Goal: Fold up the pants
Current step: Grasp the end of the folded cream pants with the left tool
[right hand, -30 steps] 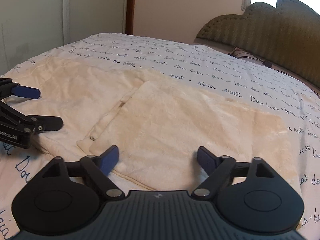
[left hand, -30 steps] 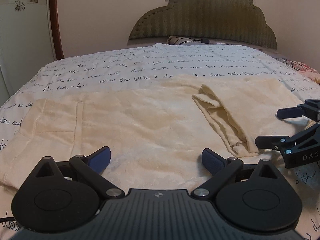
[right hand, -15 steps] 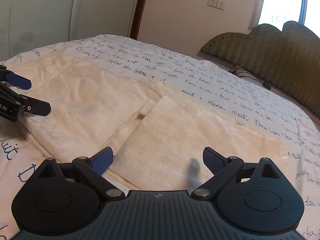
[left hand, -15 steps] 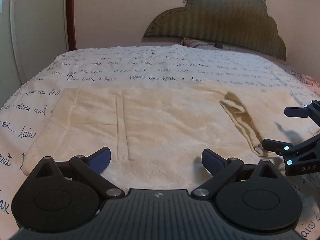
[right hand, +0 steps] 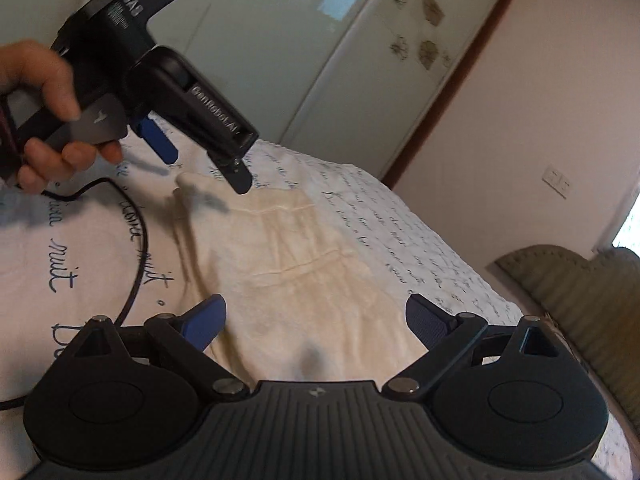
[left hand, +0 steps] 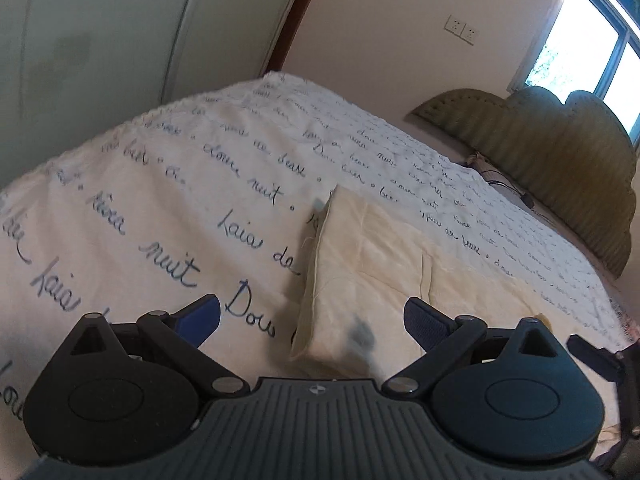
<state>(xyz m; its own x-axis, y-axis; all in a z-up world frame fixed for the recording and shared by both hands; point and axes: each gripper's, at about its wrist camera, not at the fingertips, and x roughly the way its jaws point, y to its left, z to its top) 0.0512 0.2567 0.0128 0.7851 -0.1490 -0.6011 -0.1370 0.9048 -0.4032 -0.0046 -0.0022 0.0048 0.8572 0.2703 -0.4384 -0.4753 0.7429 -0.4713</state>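
Cream-coloured fleece pants lie spread flat on the bed, over a white bedspread printed with dark cursive script, with their near corner edge raised slightly off the cover in the left wrist view. Both views are tilted and somewhat blurred. The left claw hangs above that corner of the pants with its blue-padded fingers spread wide apart and nothing between them. The right claw is likewise wide open and empty, poised over the middle of the pants, where seams and a placket show as faint ridges. In the right wrist view the left claw appears from the side, held by a person's hand wrapped around its handle, its fingers pointing down toward the far end of the garment without touching it, as far as can be told. A black cable trails from that tool across the bedspread. A green padded headboard stands at the far end of the bed, beside a bright window
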